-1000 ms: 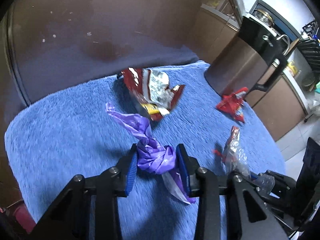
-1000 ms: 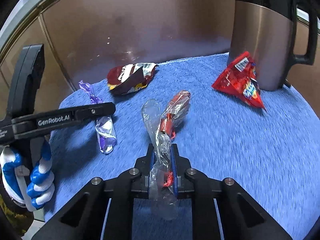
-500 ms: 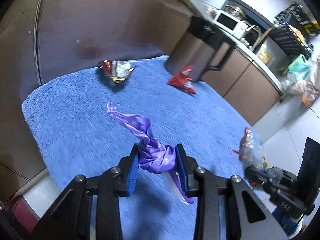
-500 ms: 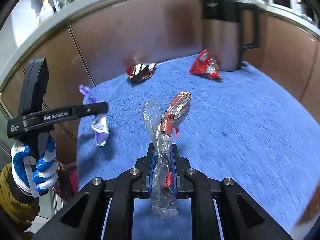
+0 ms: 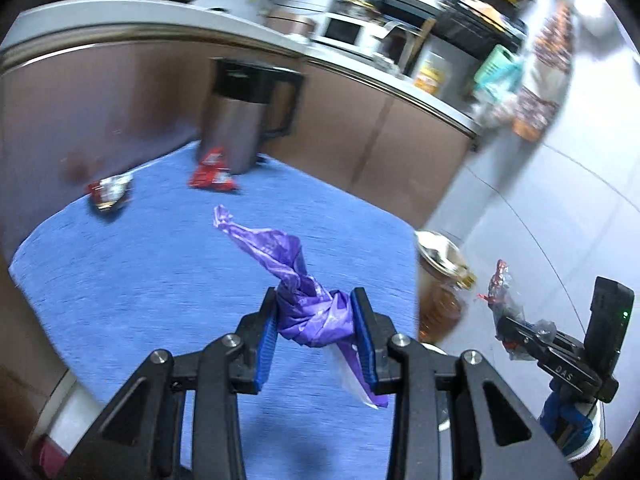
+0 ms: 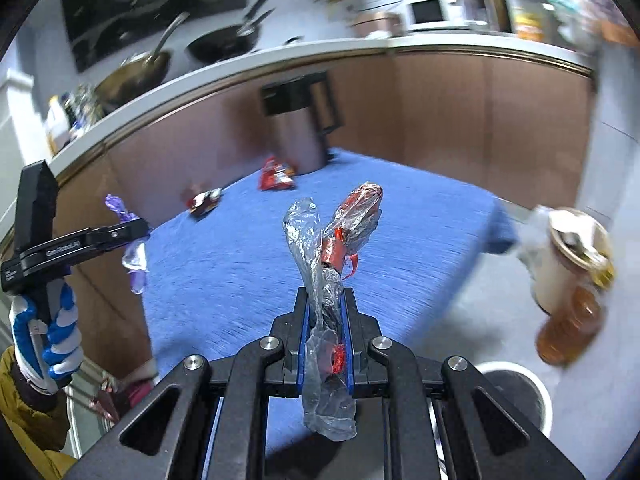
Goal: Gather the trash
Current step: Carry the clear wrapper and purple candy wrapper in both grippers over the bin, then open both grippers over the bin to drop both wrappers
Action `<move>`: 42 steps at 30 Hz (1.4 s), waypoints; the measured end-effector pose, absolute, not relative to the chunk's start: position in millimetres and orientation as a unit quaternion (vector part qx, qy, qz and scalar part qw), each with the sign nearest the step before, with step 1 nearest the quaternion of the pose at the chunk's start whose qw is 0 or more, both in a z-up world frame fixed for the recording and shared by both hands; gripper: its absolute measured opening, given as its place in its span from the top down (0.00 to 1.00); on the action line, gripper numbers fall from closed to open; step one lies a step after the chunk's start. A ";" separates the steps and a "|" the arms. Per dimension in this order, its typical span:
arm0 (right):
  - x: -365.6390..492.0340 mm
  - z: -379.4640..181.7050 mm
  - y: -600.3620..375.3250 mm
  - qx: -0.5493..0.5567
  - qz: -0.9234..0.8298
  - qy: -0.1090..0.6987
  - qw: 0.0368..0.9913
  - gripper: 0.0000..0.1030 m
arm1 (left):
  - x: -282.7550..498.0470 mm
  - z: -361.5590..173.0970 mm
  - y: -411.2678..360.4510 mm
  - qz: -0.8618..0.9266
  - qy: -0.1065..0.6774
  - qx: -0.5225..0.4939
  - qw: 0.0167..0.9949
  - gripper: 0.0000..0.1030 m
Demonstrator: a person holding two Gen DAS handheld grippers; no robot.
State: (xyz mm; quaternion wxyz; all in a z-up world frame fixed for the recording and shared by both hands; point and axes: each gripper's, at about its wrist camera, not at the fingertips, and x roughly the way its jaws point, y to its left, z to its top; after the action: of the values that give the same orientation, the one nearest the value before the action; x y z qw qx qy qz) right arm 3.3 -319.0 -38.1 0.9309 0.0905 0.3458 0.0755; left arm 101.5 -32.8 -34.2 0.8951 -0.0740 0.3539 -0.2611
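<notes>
Two wrappers lifted, two left on the cloth

Left gripper (image 5: 316, 324) pinches purple wrapper (image 5: 296, 292); right gripper (image 6: 325, 320) clamps clear-and-red wrapper (image 6: 332, 248); both held clear of blue cloth (image 5: 140, 280); red packet (image 5: 211, 174) and foil packet (image 5: 109, 192) remain; bin (image 6: 516, 392) below right.

a steel thermal jug (image 5: 236, 120) with a black lid and handle stands at the far edge of a blue fluffy mat (image 5: 140, 264), against brown cabinet fronts (image 6: 440, 108). on the counter above sit dark frying pans (image 6: 224, 42) and a white microwave (image 6: 430, 12). a gold-lidded jar (image 6: 572, 276) shows at right, blurred.
</notes>
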 end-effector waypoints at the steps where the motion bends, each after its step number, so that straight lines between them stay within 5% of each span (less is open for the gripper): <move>1: -5.6 -37.1 -330.0 0.096 0.067 0.343 0.932 0.87 | 98.3 -32.5 -52.1 -0.273 0.357 -0.064 0.891 0.68; 20: -51.4 -170.8 -498.9 0.237 -0.090 0.416 0.873 0.83 | 93.5 -135.3 -325.0 -0.405 0.469 0.080 0.781 0.66; 28: -37.8 -224.9 -520.4 0.255 -0.118 0.453 0.846 0.81 | 93.3 -177.6 -367.7 -0.422 0.495 0.102 0.753 0.63; 32: -34.9 -244.9 -529.4 0.258 -0.133 0.469 0.834 0.67 | 91.2 -185.2 -375.2 -0.434 0.498 0.101 0.744 0.50; 42: -41.1 -251.8 -533.4 0.258 -0.147 0.476 0.828 0.64 | 88.2 -172.8 -361.5 -0.423 0.484 0.101 0.760 0.50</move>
State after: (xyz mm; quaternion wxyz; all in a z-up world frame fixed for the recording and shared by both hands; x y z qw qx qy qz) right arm -41.1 -533.4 -251.8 0.8279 0.2584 0.4756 -0.1471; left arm 88.2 -361.5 -172.8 0.7598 0.1009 0.4837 -0.4226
